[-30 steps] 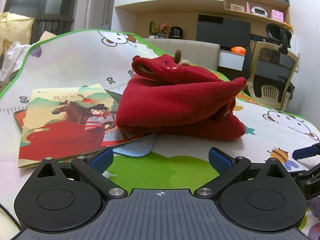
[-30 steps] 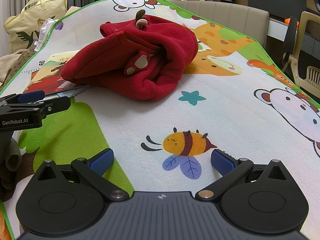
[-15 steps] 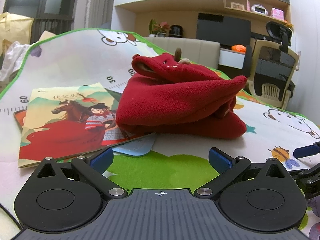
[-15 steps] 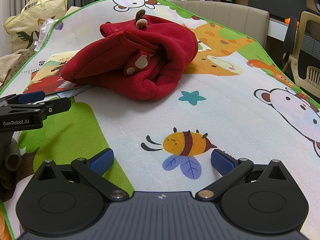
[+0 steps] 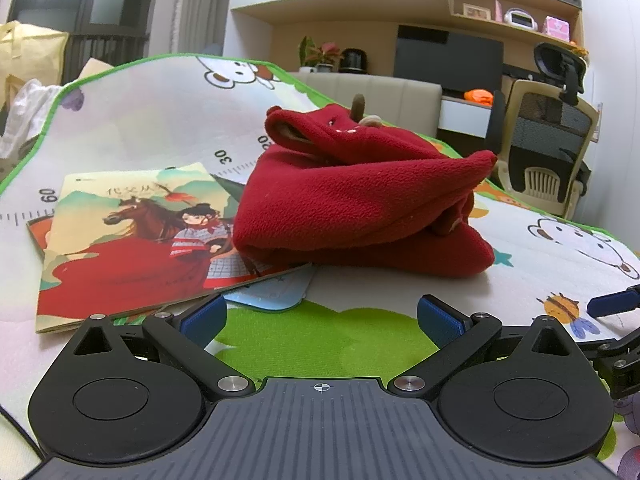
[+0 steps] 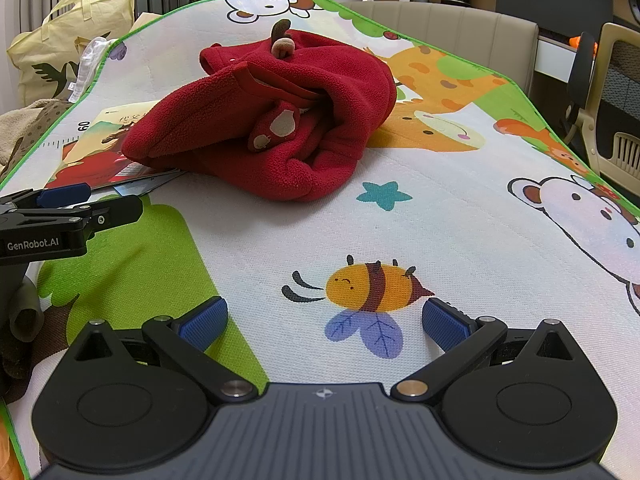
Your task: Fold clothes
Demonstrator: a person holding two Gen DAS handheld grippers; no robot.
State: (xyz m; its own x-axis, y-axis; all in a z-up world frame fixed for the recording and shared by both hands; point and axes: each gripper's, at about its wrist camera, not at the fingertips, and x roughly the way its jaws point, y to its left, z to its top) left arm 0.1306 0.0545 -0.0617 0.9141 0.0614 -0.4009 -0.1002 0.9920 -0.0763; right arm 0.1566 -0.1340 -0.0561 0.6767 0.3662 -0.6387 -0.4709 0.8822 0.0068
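Observation:
A red fleece garment [image 5: 360,200] lies bundled in a loose heap on the cartoon play mat [image 5: 160,120], with a small brown horn and ear on top. In the right wrist view the same garment [image 6: 260,112] sits at the mat's middle, a spotted paw showing in its folds. My left gripper [image 5: 320,318] hovers open just in front of it, nothing between its blue pads. My right gripper [image 6: 324,322] is open too, farther back over a bee print. The left gripper [image 6: 60,212] shows at the left edge of the right wrist view.
A picture book [image 5: 132,240] lies partly under the garment's left side, with a pale blue card [image 5: 276,292] beside it. A yellow bag [image 6: 72,40] and loose cloth sit past the mat's left edge. An office chair [image 5: 552,148] stands at the right.

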